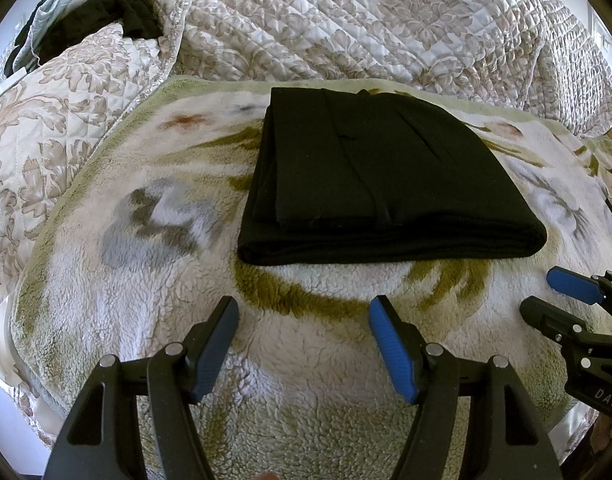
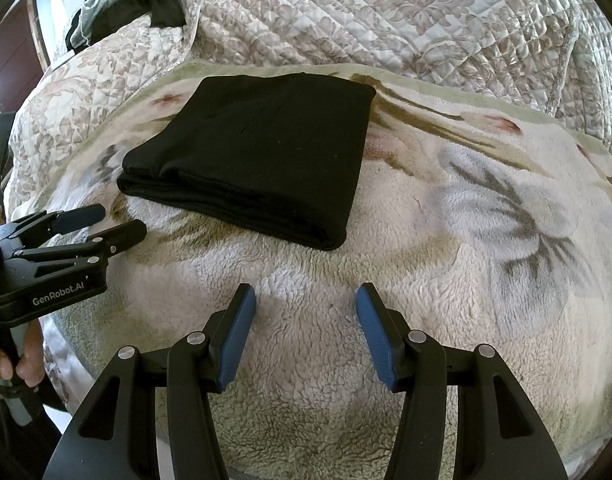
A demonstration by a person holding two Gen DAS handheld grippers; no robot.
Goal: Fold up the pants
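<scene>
The black pants (image 1: 382, 176) lie folded into a flat rectangular stack on a fleece blanket (image 1: 153, 280); they also show in the right wrist view (image 2: 261, 152). My left gripper (image 1: 303, 312) is open and empty, just short of the stack's near edge. It also shows in the right wrist view (image 2: 119, 222) at the left. My right gripper (image 2: 306, 300) is open and empty, below the stack's right corner over the blanket (image 2: 446, 260). It also shows in the left wrist view (image 1: 546, 292) at the right.
A quilted floral bedspread (image 1: 366, 16) lies behind the blanket. A pile of dark and pale clothes (image 1: 105, 8) sits at the far left on the quilt. A person's hand (image 2: 21, 360) holds the left gripper's handle.
</scene>
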